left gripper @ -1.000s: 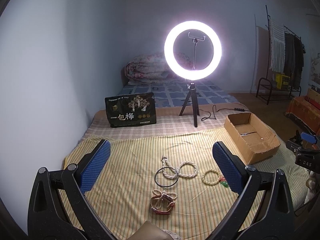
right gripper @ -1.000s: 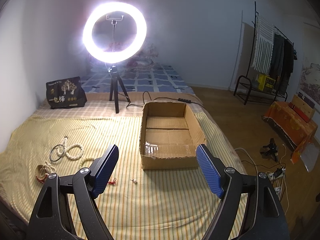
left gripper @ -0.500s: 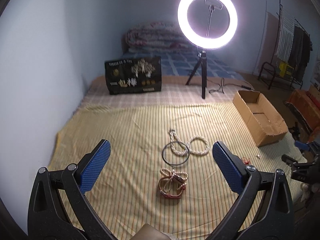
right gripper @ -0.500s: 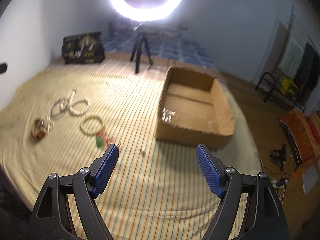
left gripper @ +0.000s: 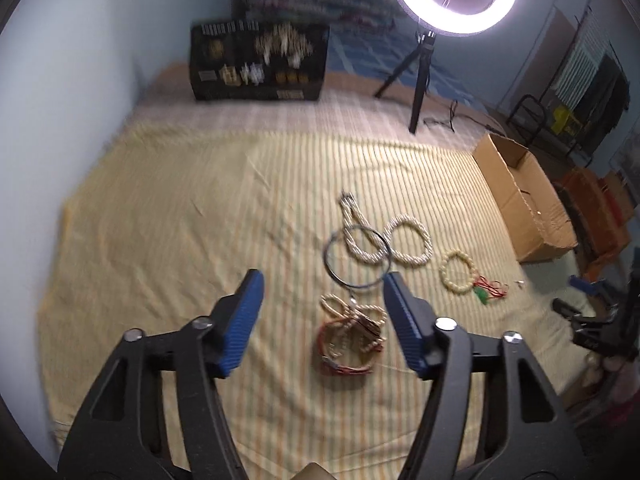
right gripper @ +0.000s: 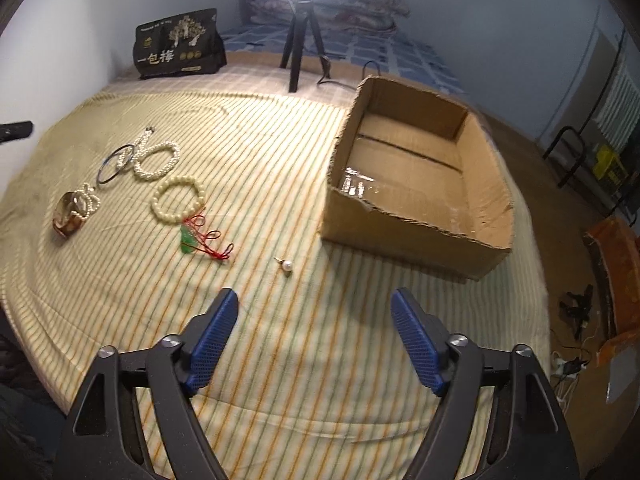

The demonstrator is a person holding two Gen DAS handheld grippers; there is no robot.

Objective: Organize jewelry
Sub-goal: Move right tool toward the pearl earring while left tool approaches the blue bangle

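Both hand-held grippers lowered, jaws closing, one cardboard box (right gripper: 420, 184), one pearl earring (right gripper: 287, 266)

left wrist: tilted down, near bed (left gripper: 160, 208)
right wrist: tilted down, faces box (right gripper: 416, 184)
shared: bracelet (left gripper: 458, 272) (right gripper: 179, 199), box (left gripper: 524, 208)

A yellow bedspread (right gripper: 280, 360) with thin green and orange stripes carries a plain brown cardboard box (right gripper: 404, 236). Left of the box lie a cream bead bracelet (right gripper: 178, 199), a green pendant (right gripper: 187, 240) on red cord, a white pearl earring (right gripper: 287, 266), a white pearl necklace (right gripper: 158, 162) and a dark metal bangle (right gripper: 114, 168). Beyond the box stands a black bag (right gripper: 178, 44) with pale gold print.
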